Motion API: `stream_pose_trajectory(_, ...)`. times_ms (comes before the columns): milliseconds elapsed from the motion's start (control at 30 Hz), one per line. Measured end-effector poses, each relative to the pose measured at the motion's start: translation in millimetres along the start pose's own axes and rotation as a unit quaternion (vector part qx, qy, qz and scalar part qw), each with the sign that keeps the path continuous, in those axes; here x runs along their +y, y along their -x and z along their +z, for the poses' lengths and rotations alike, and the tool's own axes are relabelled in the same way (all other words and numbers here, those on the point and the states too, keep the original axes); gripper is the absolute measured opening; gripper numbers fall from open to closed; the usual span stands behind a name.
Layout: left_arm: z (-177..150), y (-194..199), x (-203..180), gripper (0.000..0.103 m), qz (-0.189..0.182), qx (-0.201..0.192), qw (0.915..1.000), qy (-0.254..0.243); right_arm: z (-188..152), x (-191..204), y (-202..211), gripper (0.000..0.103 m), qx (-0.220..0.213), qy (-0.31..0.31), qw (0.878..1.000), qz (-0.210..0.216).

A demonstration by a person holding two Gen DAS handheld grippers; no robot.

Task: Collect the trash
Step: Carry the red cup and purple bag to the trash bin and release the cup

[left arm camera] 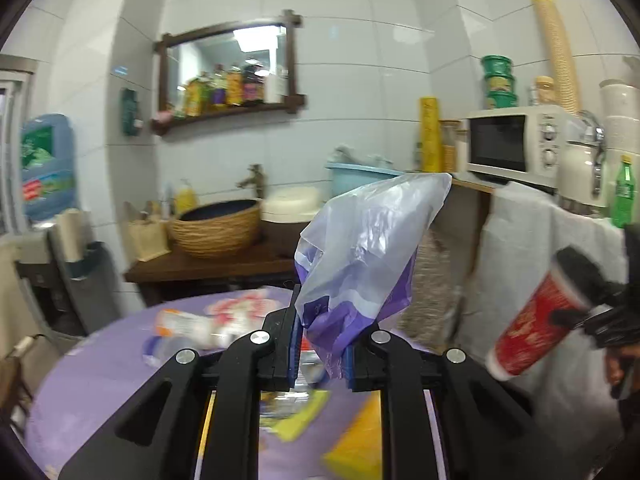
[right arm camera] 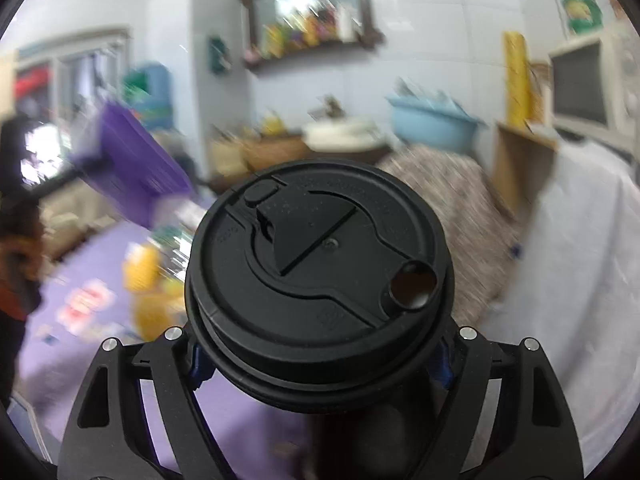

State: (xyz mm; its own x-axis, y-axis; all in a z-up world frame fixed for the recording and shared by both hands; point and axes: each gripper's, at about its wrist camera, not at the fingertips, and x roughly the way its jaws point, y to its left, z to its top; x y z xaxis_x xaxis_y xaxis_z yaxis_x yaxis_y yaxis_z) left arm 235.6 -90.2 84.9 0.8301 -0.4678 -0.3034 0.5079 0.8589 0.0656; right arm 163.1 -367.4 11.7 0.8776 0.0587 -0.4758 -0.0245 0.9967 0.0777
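My left gripper (left arm camera: 322, 346) is shut on the bunched lower end of a thin purple and clear plastic bag (left arm camera: 360, 256), which stands up above the blue pads. My right gripper (right arm camera: 320, 364) is shut on a red paper cup; its black lid (right arm camera: 320, 280) fills the right wrist view. In the left wrist view the red cup (left arm camera: 536, 320) hangs tilted at the right edge, held by the right gripper (left arm camera: 588, 312). The right wrist view shows the purple bag (right arm camera: 132, 168) blurred at the left. Both are lifted above a purple-clothed table (left arm camera: 100, 380).
On the table lie a crushed plastic bottle (left arm camera: 180, 328), yellow wrappers (left arm camera: 360, 440) and other blurred litter. Behind it stand a dark wooden counter (left arm camera: 208, 268) with a woven basin (left arm camera: 218, 228), a cloth-draped stand (left arm camera: 528, 248) and a microwave (left arm camera: 516, 144).
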Motion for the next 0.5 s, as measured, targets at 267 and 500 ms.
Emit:
stream_pose_trajectory(267,-18.2,-71.3,-114.3,0.016,-0.082,0.056,0.9947,-0.026,-101.7,-59.5,-120.9,0.08,0.198,-0.069,0.977,-0.044)
stream_pose_trajectory(500,-53.0,-114.8,-162.9,0.016,-0.112,0.123,0.9858,-0.02,-182.3,-84.7,-211.8,0.08,0.343,-0.116,0.929,-0.073)
